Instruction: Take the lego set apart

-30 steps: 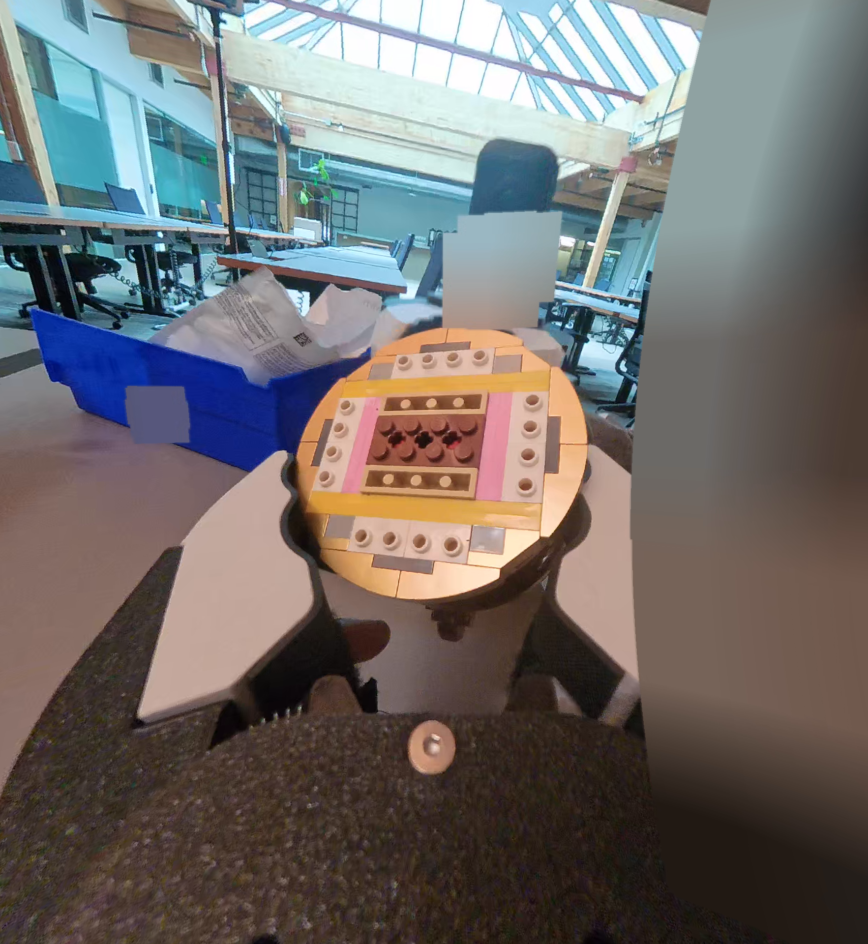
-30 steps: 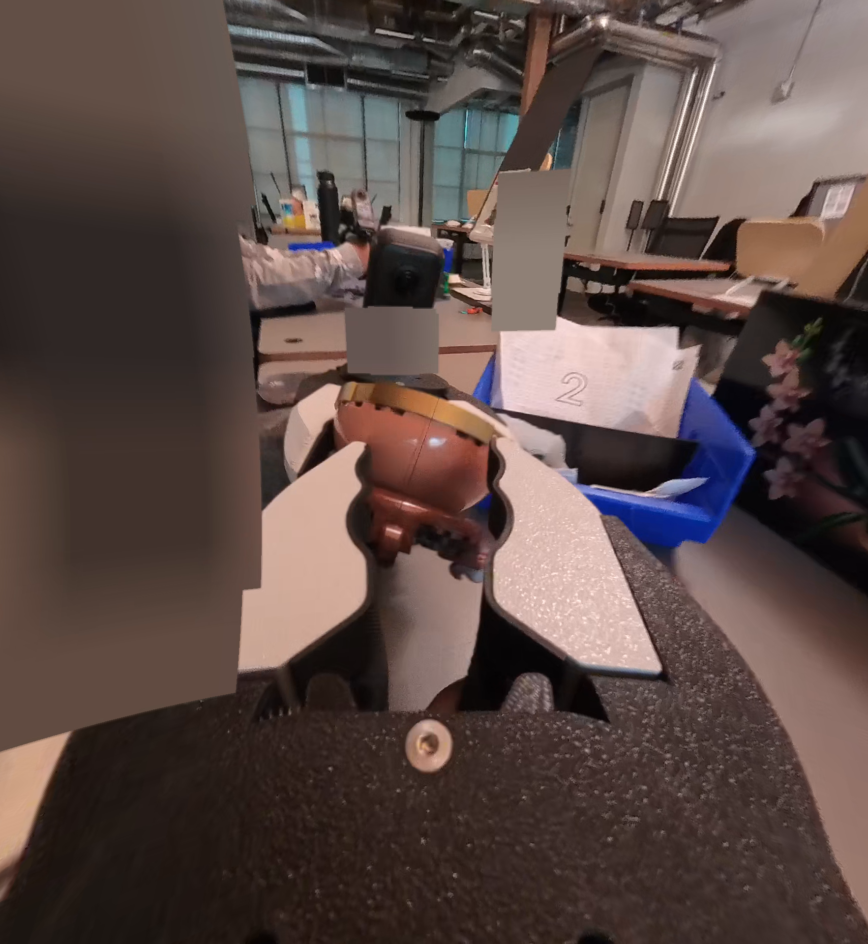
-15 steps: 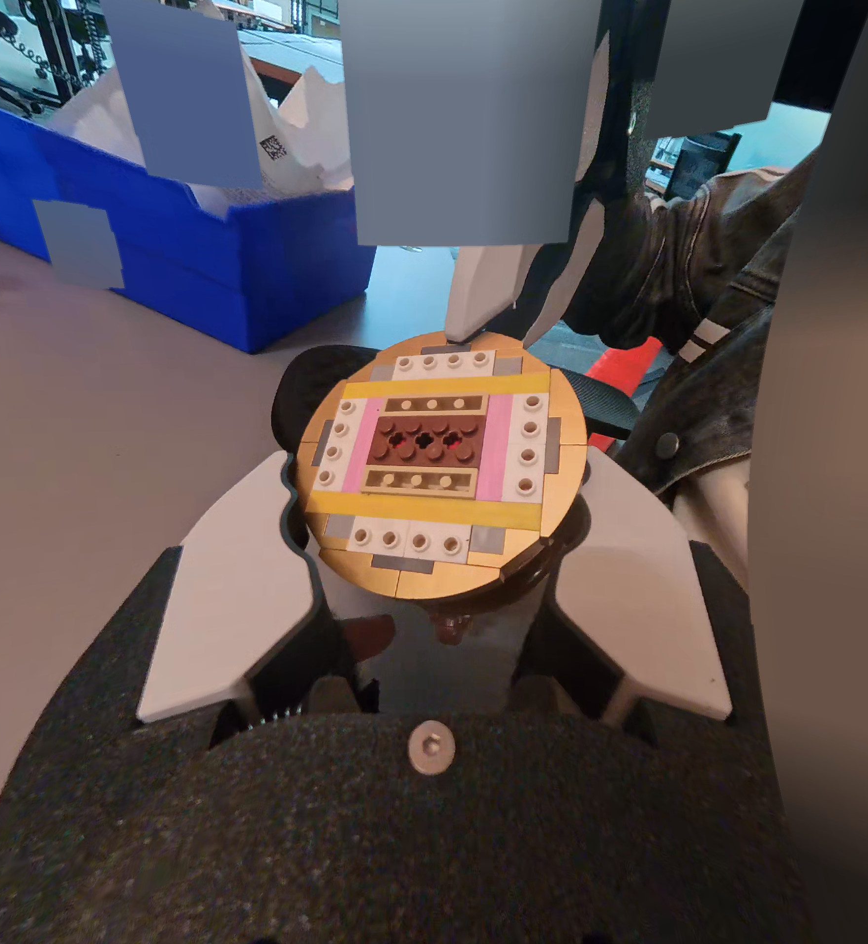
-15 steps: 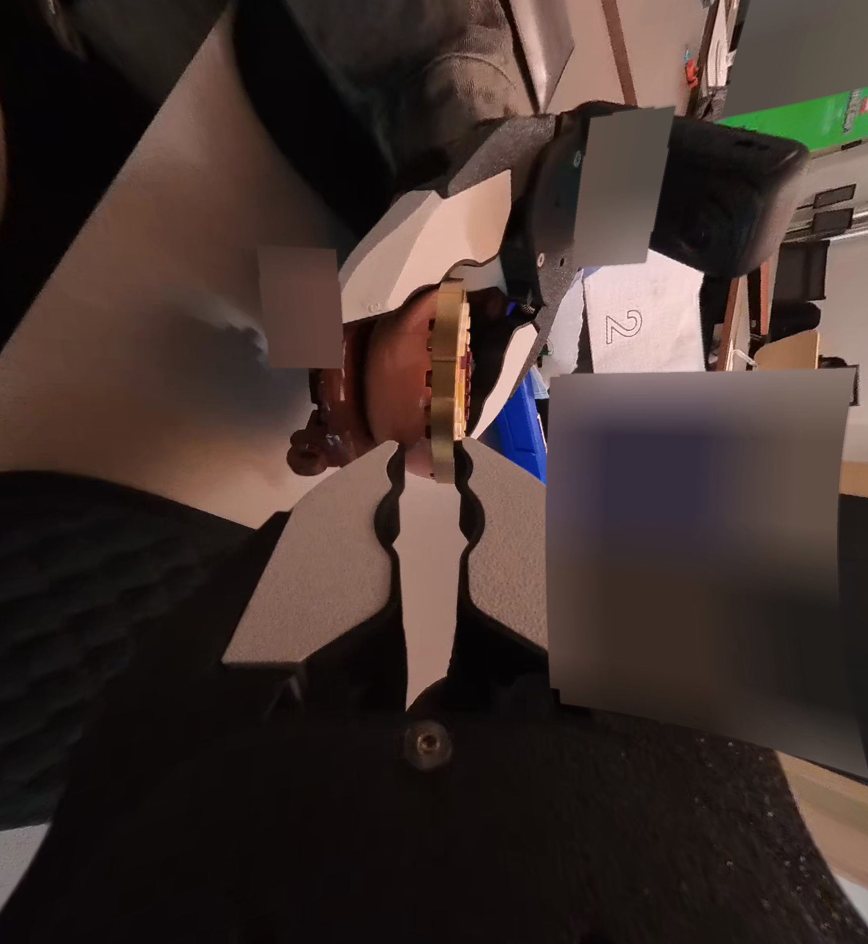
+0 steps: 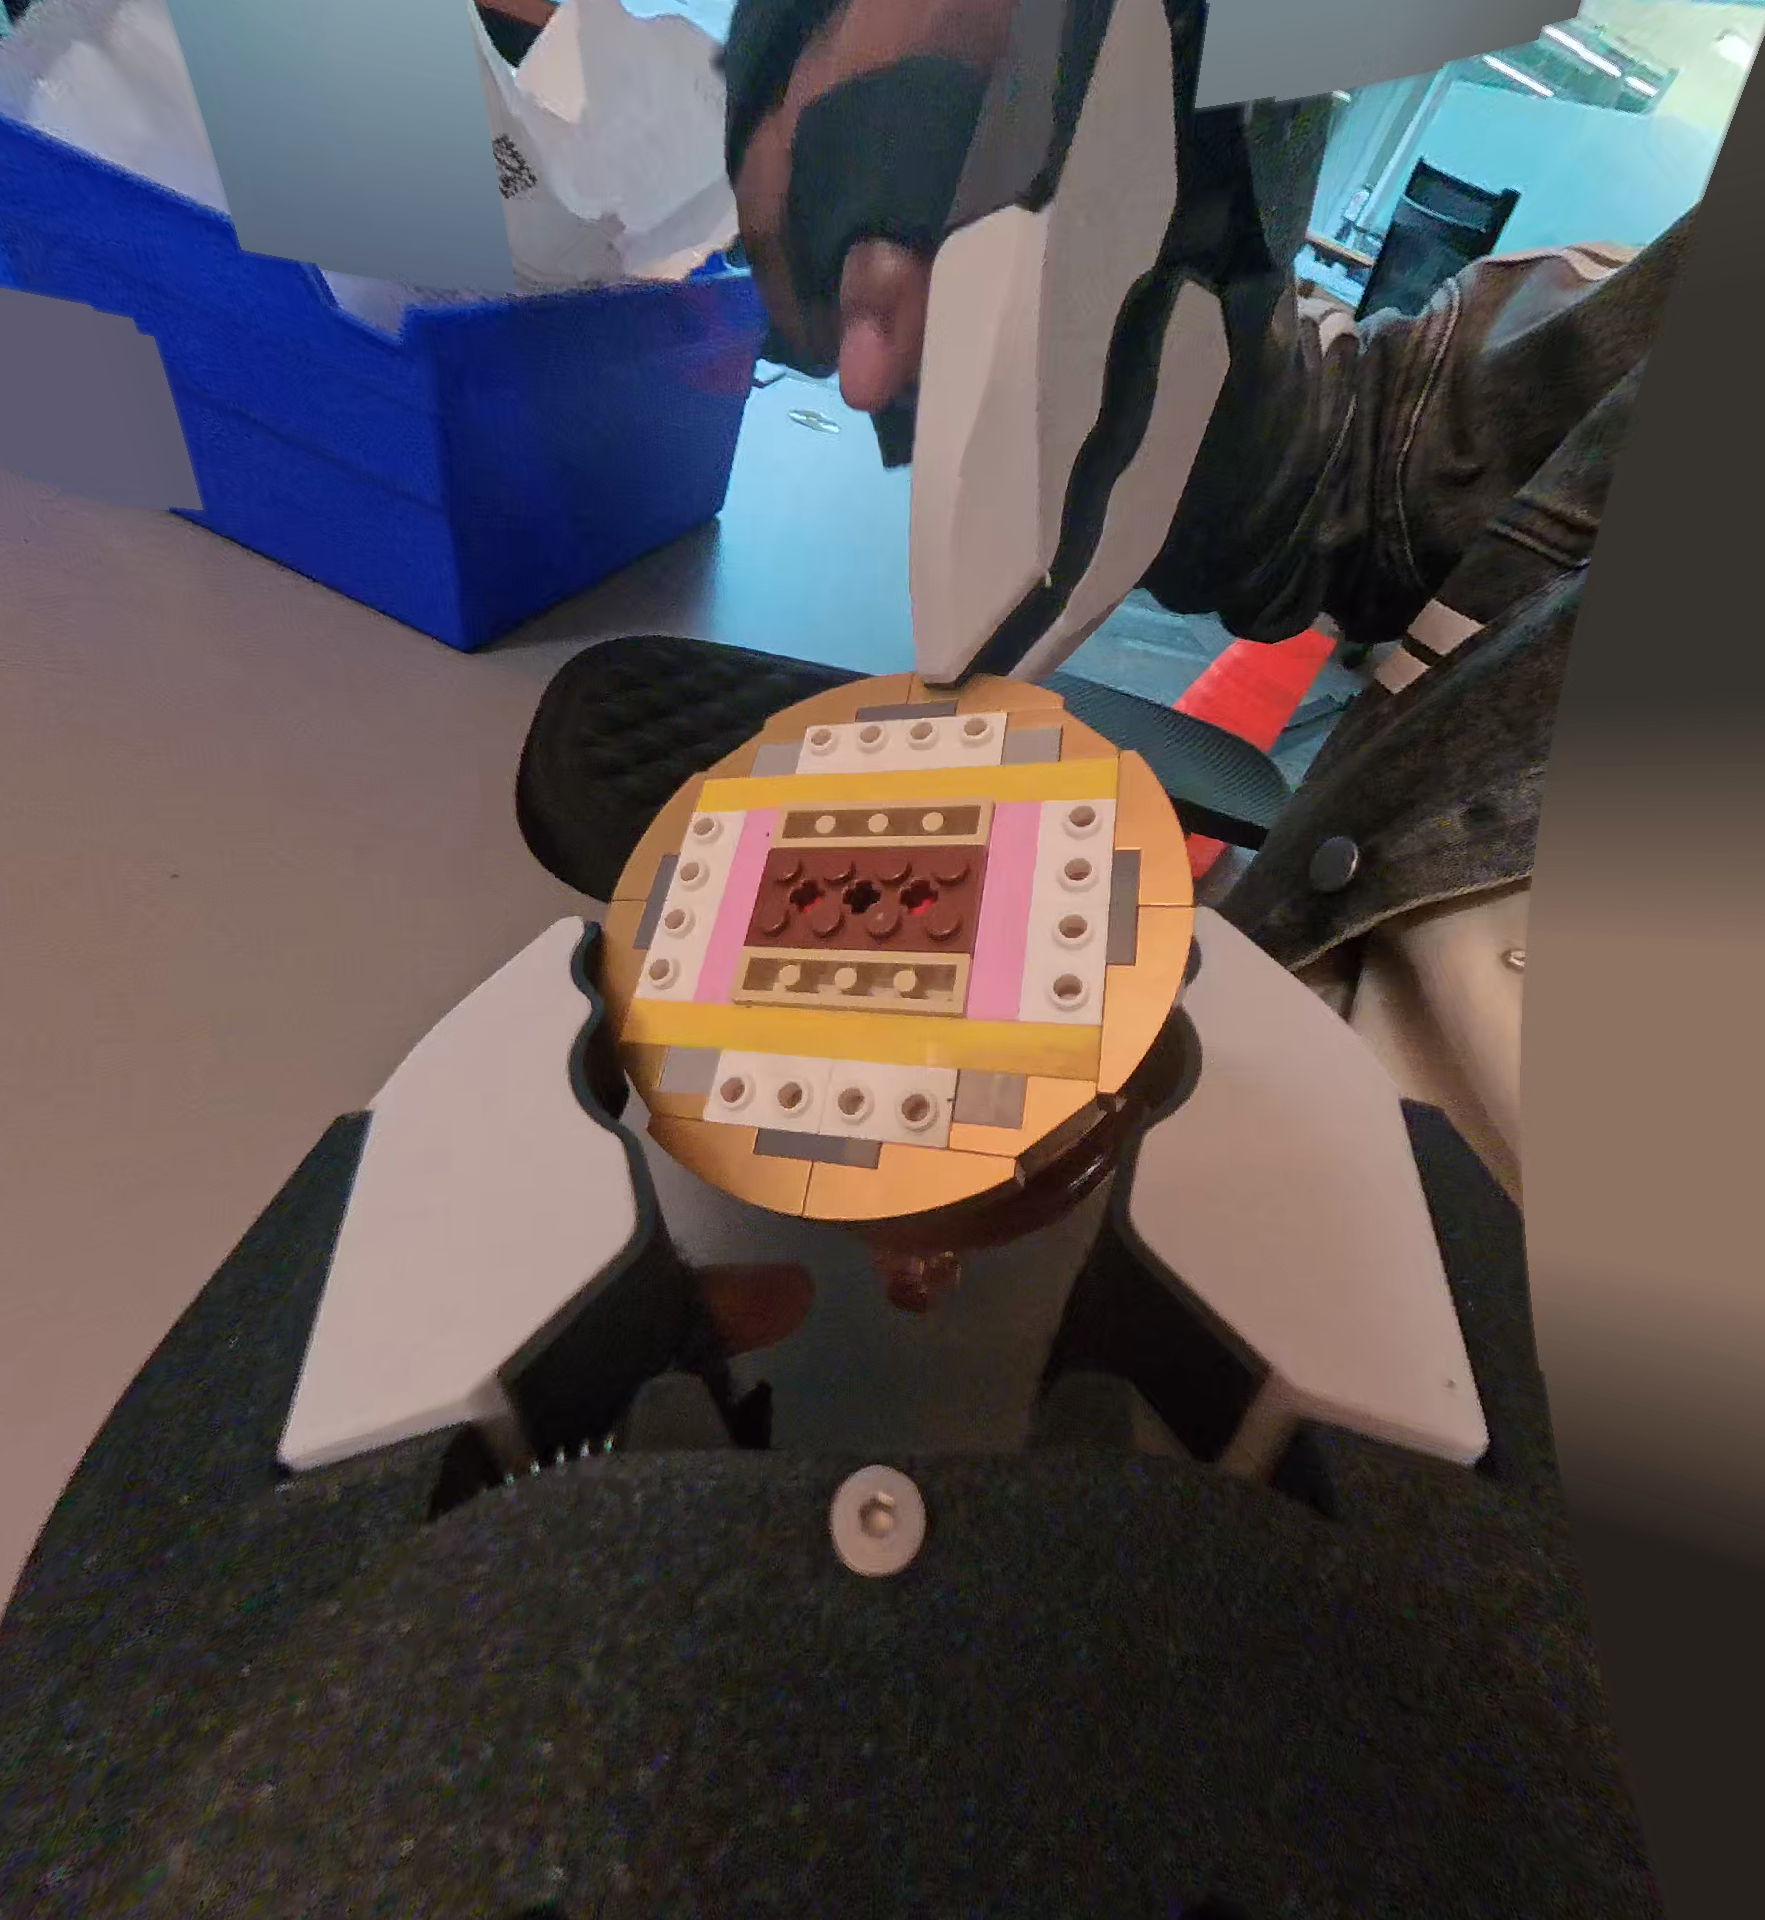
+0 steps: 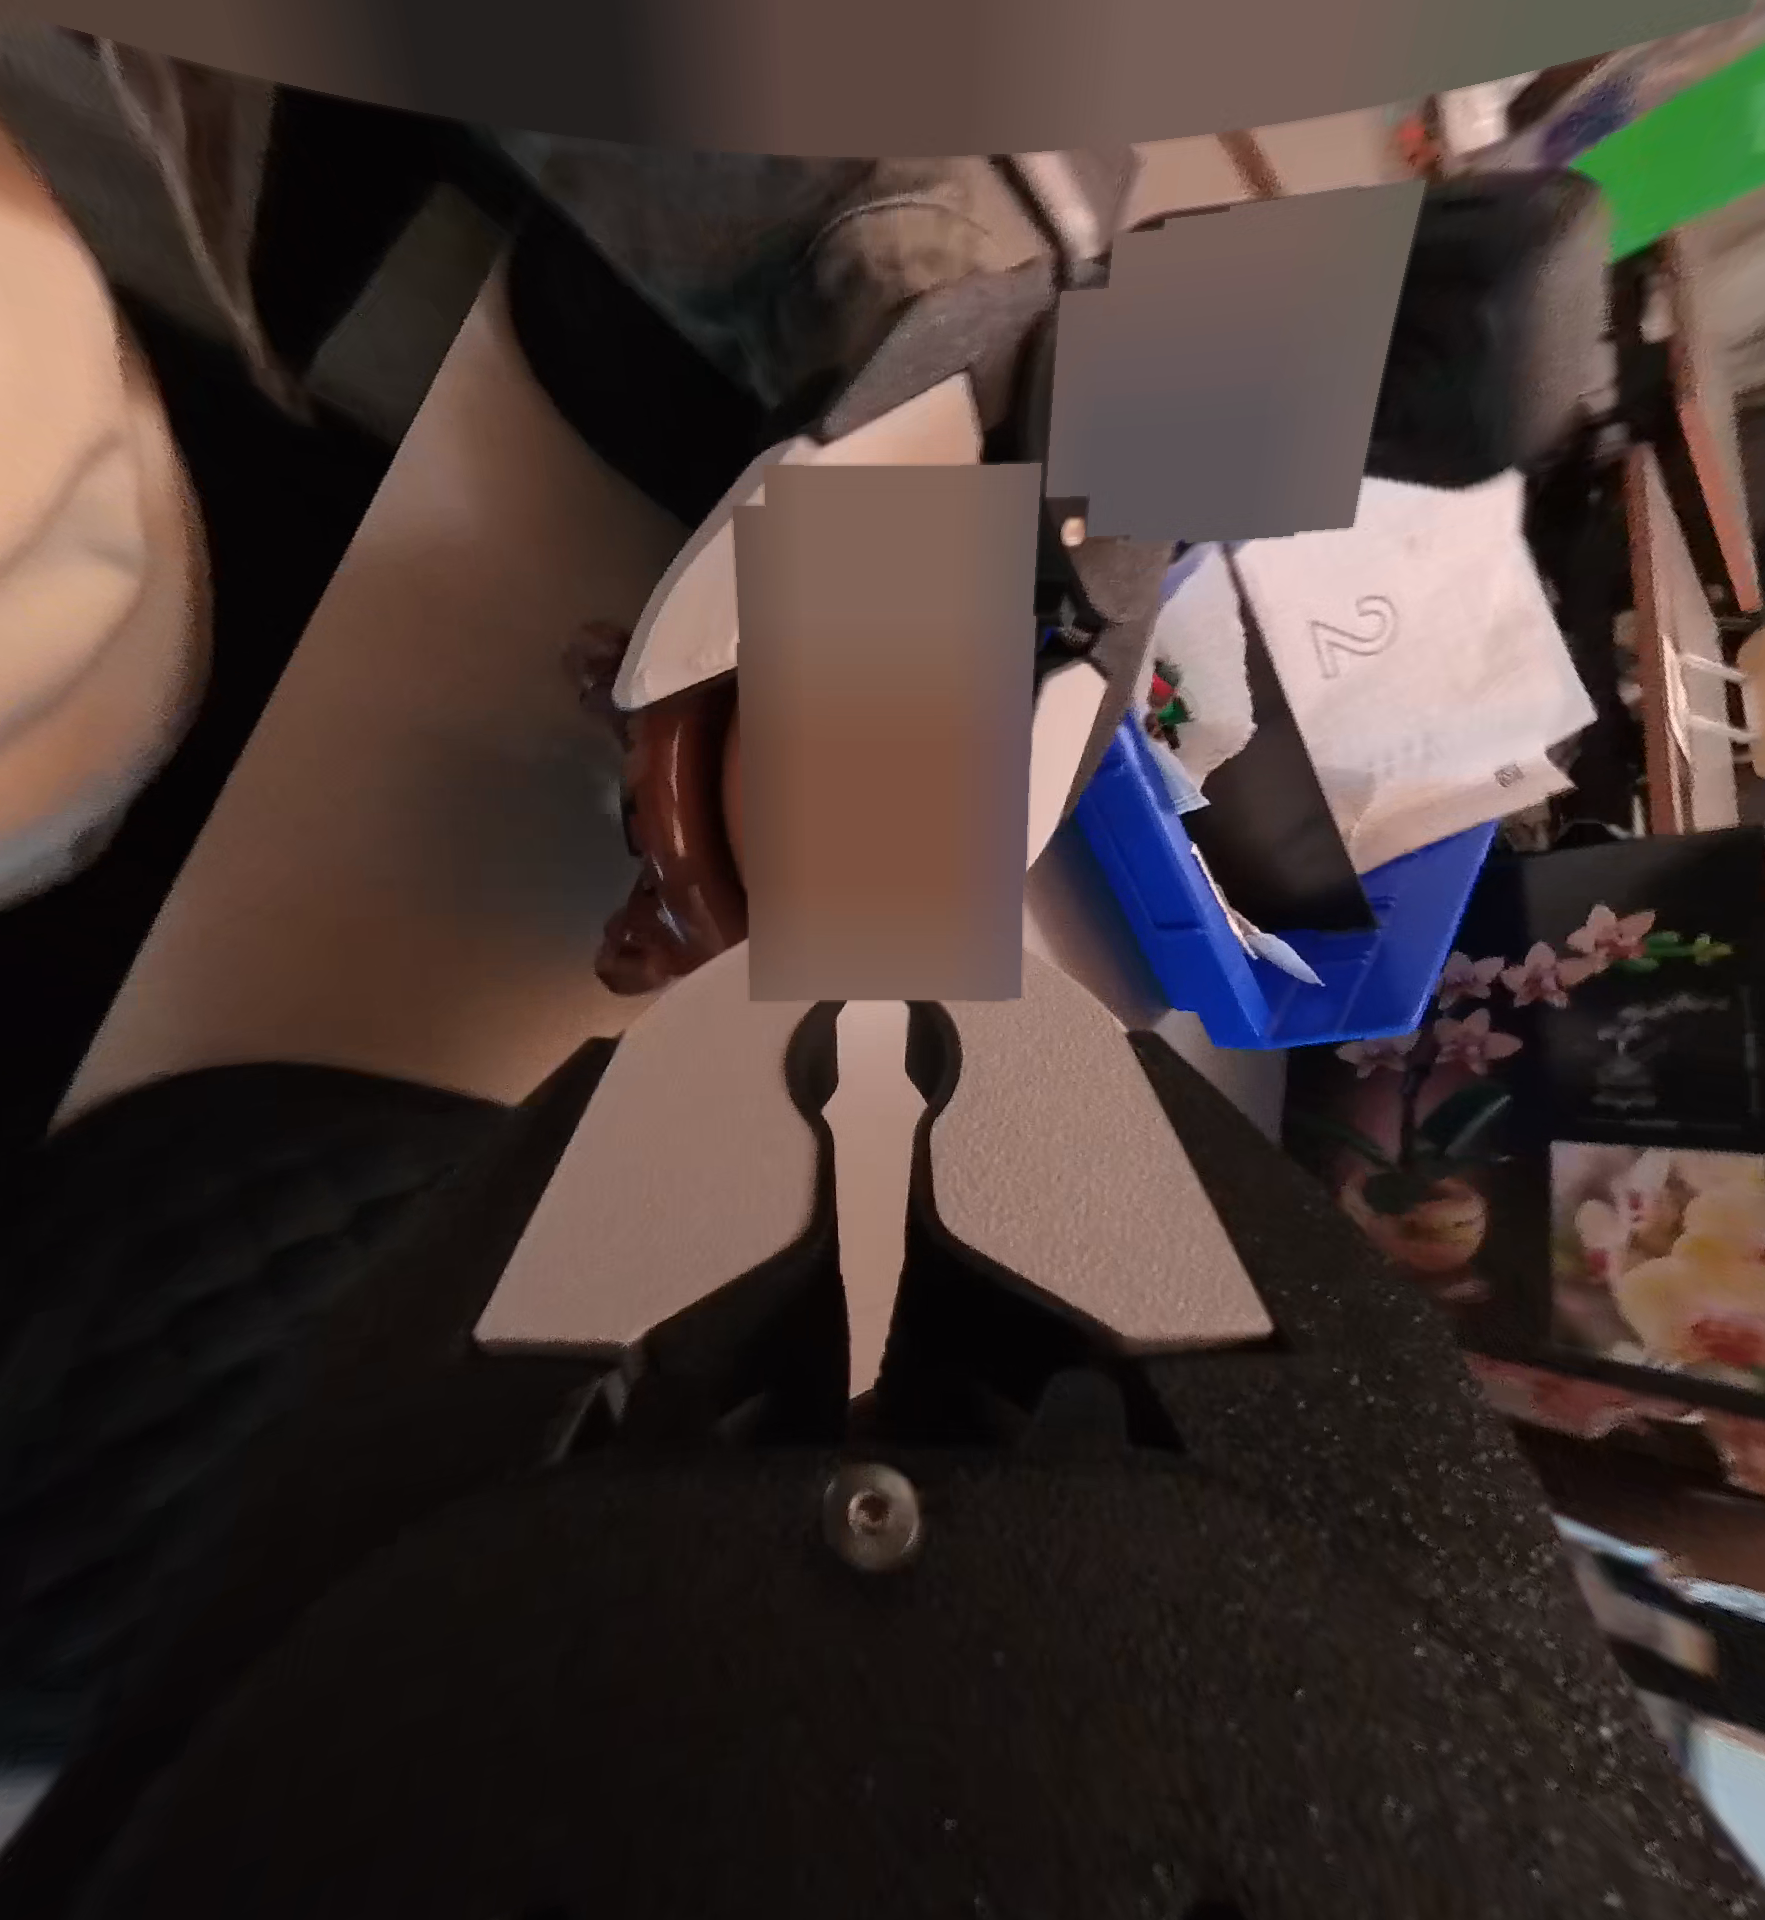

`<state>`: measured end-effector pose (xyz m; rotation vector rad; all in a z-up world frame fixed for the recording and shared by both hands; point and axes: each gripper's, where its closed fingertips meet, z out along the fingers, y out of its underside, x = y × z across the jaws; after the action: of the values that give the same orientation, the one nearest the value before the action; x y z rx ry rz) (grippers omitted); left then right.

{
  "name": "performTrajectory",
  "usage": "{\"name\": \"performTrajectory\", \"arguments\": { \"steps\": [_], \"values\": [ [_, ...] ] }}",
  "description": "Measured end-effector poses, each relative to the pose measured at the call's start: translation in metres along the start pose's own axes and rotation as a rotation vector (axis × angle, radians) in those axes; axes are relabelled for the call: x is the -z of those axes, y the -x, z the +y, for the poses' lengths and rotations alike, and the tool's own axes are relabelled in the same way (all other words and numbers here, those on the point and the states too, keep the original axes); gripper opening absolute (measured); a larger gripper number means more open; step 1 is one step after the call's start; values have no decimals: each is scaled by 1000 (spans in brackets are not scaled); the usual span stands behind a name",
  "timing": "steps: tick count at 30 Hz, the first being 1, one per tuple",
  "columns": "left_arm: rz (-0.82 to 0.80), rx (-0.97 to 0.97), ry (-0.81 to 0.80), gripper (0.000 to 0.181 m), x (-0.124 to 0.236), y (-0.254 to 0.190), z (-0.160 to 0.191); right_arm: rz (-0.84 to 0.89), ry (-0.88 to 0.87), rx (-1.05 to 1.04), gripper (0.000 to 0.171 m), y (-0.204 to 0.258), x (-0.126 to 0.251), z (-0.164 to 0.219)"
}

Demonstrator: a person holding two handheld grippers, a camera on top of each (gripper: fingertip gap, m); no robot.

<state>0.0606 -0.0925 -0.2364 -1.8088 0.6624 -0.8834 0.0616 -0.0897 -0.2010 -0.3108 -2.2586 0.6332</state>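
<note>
The lego set [image 5: 899,935] is a round brown pot with a gold disc top that carries white, yellow, pink and brown plates. My left gripper [image 5: 893,930] is shut on the pot's sides and holds it above the grey table [image 5: 182,779], disc facing the camera. My right gripper [image 5: 966,665] comes in from above, and its nearly closed fingertips pinch the disc's far gold rim. In the right wrist view my right gripper [image 6: 876,1013] shows only a narrow gap between its fingers. The brown pot [image 6: 675,821] lies just beyond, partly behind a blurred patch.
A blue bin [image 5: 442,416] with white bags stands at the back left and also shows in the right wrist view [image 6: 1273,935]. A black chair back [image 5: 649,727] is below the pot. A gloved hand [image 5: 836,208] and a dark jacket sleeve [image 5: 1377,436] are behind. A flower-picture box [image 6: 1636,1091] stands at the right. The tips of one gripper are about 4 centimeters away from the tips of the other.
My right gripper let go of the pot's underside, turned, came round to the disc's far rim and closed in on it. My left gripper tilted down with the pot still held.
</note>
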Motion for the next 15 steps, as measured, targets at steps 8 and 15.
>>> {"name": "performTrajectory", "arguments": {
  "steps": [8, 15],
  "values": [
    [-60, 24, -10, 100, 0, 9, -2, 164, -303, -537, 0, -21, 2, 1],
    [-133, -54, 73, 100, -6, 16, 8, 180, -176, -429, 16, -18, -11, 15]
  ]
}}
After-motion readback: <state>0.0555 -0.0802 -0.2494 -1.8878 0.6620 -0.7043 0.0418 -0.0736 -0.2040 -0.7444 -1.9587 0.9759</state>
